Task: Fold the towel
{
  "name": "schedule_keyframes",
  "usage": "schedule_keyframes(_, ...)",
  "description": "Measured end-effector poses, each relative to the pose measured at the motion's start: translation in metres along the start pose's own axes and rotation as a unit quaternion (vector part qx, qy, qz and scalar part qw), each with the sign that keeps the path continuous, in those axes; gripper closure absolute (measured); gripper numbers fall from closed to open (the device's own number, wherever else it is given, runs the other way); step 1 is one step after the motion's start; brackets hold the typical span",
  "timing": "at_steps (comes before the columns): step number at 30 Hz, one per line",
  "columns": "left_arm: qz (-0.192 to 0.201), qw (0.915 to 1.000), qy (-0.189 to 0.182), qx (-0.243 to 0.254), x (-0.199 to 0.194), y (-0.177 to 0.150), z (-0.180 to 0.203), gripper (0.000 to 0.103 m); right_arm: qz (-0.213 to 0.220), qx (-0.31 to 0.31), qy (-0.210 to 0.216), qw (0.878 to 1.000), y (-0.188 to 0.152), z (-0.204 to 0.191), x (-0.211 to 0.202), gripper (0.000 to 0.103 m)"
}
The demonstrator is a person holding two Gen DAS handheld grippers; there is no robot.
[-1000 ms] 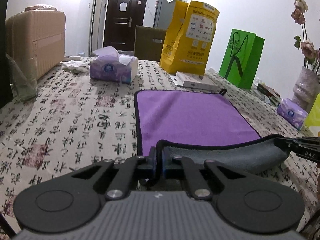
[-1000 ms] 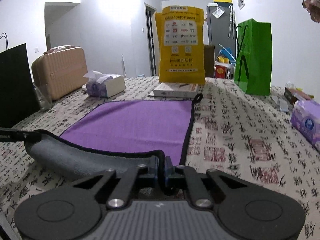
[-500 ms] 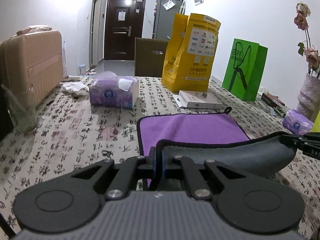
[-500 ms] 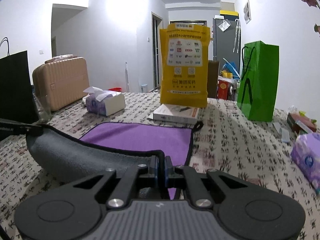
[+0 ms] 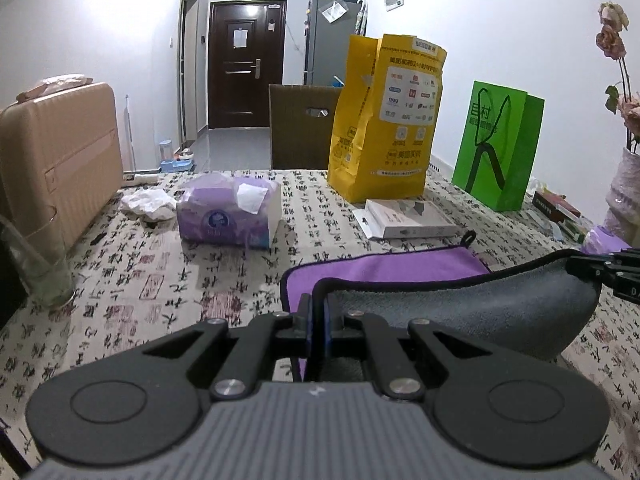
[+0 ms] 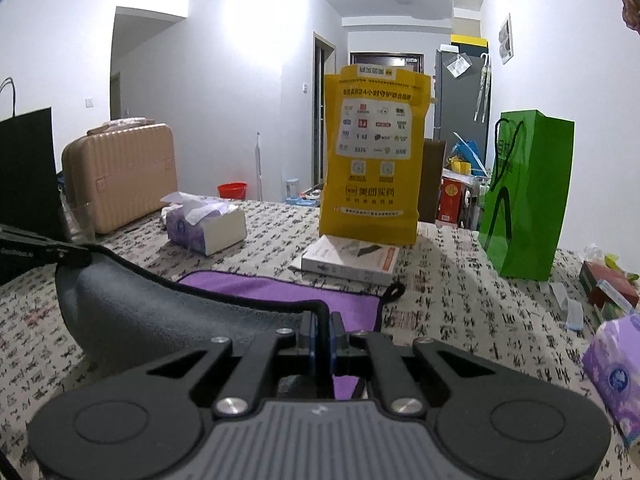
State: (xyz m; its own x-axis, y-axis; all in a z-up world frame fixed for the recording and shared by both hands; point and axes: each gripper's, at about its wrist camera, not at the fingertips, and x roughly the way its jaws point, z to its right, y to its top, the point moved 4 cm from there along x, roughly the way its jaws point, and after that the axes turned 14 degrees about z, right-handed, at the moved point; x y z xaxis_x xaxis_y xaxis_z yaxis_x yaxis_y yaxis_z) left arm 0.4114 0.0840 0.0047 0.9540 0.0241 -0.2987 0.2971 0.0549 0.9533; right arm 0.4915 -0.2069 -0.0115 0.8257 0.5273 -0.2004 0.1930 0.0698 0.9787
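The towel is purple on top [image 5: 392, 266] and grey underneath [image 5: 480, 312], with a black hem. Its far half lies flat on the patterned tablecloth [image 5: 132, 280]. My left gripper [image 5: 319, 320] is shut on the near left corner. My right gripper [image 6: 322, 332] is shut on the near right corner. Both hold the near edge raised, so the grey underside [image 6: 160, 320] sags between them and faces the cameras. The purple side [image 6: 280, 286] shows beyond it. The right gripper's tip shows in the left wrist view [image 5: 608, 270].
A purple tissue box [image 5: 228, 216], a white flat box [image 5: 408, 220], a yellow bag [image 5: 386, 120] and a green bag [image 5: 500, 144] stand beyond the towel. A beige suitcase [image 5: 56, 160] and a glass [image 5: 40, 268] are at the left. A second tissue pack [image 6: 616, 372] lies at the right.
Both grippers have lifted the near edge higher and carried it forward over the towel. Less of the purple top shows now.
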Motion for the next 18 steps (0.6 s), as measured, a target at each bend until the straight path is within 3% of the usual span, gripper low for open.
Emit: schedule_keyframes(18, 0.000, 0.9999, 0.001, 0.015, 0.040, 0.022, -0.005, 0.097, -0.003, -0.002, -0.004, 1.000, 0.010, 0.023, 0.040, 0.097)
